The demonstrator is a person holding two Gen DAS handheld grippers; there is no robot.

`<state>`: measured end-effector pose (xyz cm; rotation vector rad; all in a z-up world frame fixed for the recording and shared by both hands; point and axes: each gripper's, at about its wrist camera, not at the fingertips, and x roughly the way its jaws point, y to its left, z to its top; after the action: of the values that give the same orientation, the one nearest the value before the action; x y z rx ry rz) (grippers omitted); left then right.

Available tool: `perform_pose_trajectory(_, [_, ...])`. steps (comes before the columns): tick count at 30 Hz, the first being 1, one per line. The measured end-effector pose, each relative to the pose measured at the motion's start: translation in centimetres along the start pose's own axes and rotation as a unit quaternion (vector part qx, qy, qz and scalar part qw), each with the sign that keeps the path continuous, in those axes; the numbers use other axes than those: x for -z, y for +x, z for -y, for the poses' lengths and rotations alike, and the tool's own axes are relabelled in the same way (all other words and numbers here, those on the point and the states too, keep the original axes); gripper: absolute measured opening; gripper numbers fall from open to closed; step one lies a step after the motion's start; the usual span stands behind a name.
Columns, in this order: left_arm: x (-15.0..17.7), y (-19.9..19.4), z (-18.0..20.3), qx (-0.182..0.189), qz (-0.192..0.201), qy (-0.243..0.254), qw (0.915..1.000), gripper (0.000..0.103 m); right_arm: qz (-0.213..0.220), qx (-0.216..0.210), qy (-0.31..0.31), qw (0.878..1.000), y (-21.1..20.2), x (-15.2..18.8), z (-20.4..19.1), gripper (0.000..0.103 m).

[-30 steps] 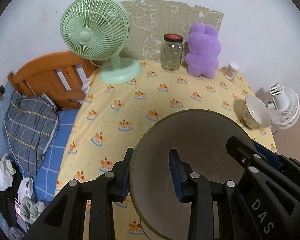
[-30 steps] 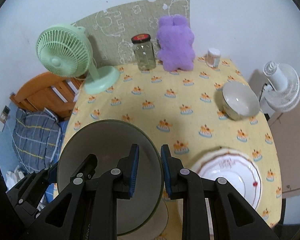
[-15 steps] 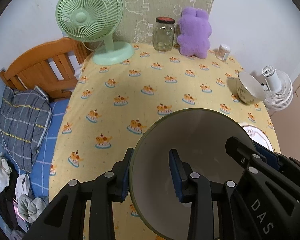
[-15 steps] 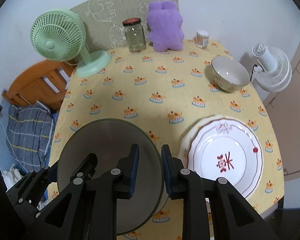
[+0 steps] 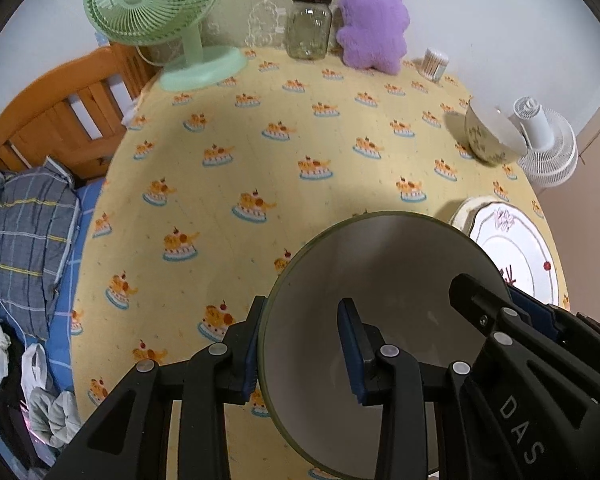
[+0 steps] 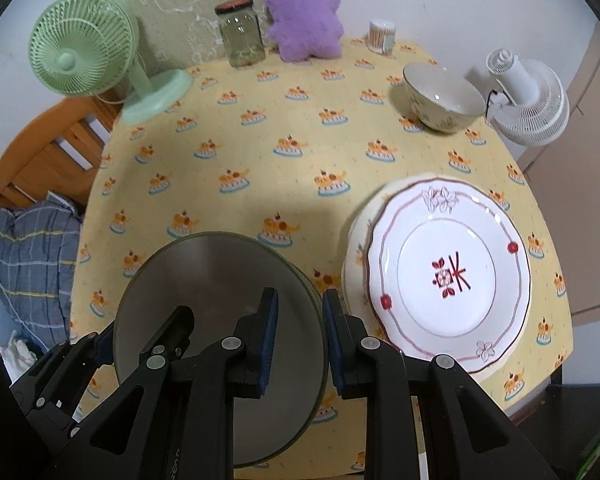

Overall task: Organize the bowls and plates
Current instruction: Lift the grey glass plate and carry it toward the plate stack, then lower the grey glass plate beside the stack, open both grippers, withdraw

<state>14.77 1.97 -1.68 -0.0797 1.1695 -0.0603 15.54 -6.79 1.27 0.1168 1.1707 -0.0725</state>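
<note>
Both grippers hold one grey bowl with a green rim (image 5: 384,272) (image 6: 212,276) above the table's near edge. My left gripper (image 5: 302,344) is shut on its left rim. My right gripper (image 6: 300,332) is shut on its right rim. The right gripper's fingers (image 5: 484,300) show at the bowl's right side in the left wrist view. A white plate with a red pattern (image 6: 448,272) (image 5: 516,252) lies on a cream plate (image 6: 352,248) at the right. A floral bowl (image 6: 444,96) (image 5: 488,132) stands far right.
The table has a yellow cloth with a cake print (image 6: 284,120). At the back stand a green fan (image 6: 84,44), a glass jar (image 6: 242,34), a purple plush toy (image 6: 304,14) and a small swab container (image 6: 382,36). A white fan (image 6: 528,100) stands beyond the right edge, a bed (image 5: 40,184) at the left.
Both grippers with the grey bowl have risen and pulled back from the table. The white plate stack has come into full view at the right.
</note>
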Motion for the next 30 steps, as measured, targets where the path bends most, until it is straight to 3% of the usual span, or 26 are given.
perform_pose_trajectory(15, [0.4,2.0,-0.6,0.020,-0.024,0.000,0.9995,0.034,-0.024,0.025,-0.005,0.999,2.4,0.4,-0.6,0.027])
perform_pose_trajectory(23, [0.4,2.1,0.0,0.014,-0.015,0.022,0.9996,0.033,-0.021,0.030,-0.002,0.999,3.1,0.4,-0.2,0.027])
perform_pose_trajectory(27, [0.5,1.8,-0.3,0.022,-0.019,0.024,0.9993,0.039,-0.018,0.031,-0.005,0.999,2.9,0.7,-0.3,0.027])
perform_pose_trajectory(30, [0.6,1.0,-0.1,0.032,-0.011,0.033,0.9989,0.050,-0.015,0.023,-0.001,1.000,2.4,0.8,-0.2,0.032])
